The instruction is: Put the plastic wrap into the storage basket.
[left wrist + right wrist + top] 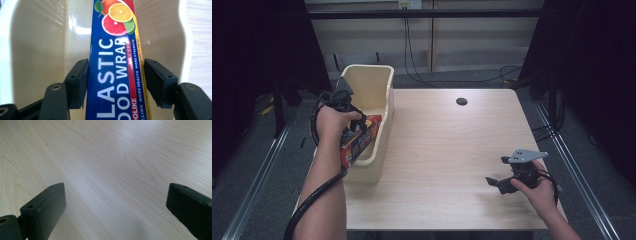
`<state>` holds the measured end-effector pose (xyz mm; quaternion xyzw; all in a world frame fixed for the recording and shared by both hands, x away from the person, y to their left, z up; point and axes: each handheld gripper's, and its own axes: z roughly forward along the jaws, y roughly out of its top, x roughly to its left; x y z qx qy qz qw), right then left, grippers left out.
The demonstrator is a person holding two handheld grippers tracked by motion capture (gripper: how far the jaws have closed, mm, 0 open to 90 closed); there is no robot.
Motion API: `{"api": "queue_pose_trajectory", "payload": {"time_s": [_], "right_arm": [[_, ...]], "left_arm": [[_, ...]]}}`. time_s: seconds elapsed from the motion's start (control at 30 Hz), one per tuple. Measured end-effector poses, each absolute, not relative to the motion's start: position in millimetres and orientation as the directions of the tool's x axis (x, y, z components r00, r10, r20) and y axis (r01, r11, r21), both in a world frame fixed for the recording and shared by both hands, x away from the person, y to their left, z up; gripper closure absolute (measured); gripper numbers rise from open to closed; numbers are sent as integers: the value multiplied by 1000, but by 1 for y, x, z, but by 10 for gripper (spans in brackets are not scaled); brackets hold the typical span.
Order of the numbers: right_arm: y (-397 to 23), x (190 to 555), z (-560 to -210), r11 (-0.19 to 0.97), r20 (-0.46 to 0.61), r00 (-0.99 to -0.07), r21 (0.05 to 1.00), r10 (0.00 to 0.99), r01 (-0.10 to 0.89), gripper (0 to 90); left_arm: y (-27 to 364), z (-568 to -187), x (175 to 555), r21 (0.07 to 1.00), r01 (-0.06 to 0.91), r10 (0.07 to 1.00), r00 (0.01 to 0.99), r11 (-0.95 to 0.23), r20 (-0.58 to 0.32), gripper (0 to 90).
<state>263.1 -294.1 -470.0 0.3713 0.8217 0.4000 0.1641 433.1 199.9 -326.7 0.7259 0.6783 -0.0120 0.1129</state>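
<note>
A long, narrow box of plastic food wrap (113, 62) lies in the cream plastic bin (377, 80) at the desk's (452, 165) left edge. Its top face is deep blue with white lettering, a red and yellow stripe along one side, and citrus slices printed near its far end. In the high view its red and yellow near end (357, 142) leans on the bin's near rim.

The left gripper (116, 80) straddles the box, its jaws partly open: the left pad is touching or nearly touching the box's edge, and the right pad stands just clear of the other side. The box's long axis runs straight ahead between the jaws, along the bin's length.

The right gripper (502, 172) hovers over bare wood near the desk's near right corner, jaws spread wide and holding nothing.
</note>
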Motion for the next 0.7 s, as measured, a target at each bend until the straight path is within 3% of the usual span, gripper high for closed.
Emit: {"api": "queue_pose_trajectory", "payload": {"time_s": [0.13, 0.17, 0.23, 0.7], "right_arm": [[-294, 263, -470, 404, 31, -671, 778, 741, 482, 23], [-294, 263, -470, 404, 30, -670, 778, 741, 482, 23], [-294, 263, -470, 406, 30, -674, 778, 738, 479, 23], [-294, 263, -470, 407, 28, -674, 778, 738, 478, 24]], "left_arm": [[199, -324, 433, 166, 985, 982, 68, -39, -176, 398], [199, -317, 433, 209, 978, 978, 65, -23, -197, 410], [198, -311, 432, 194, 981, 979, 67, -29, -190, 436], [189, -281, 429, 250, 968, 971, 92, -35, -220, 390]]}}
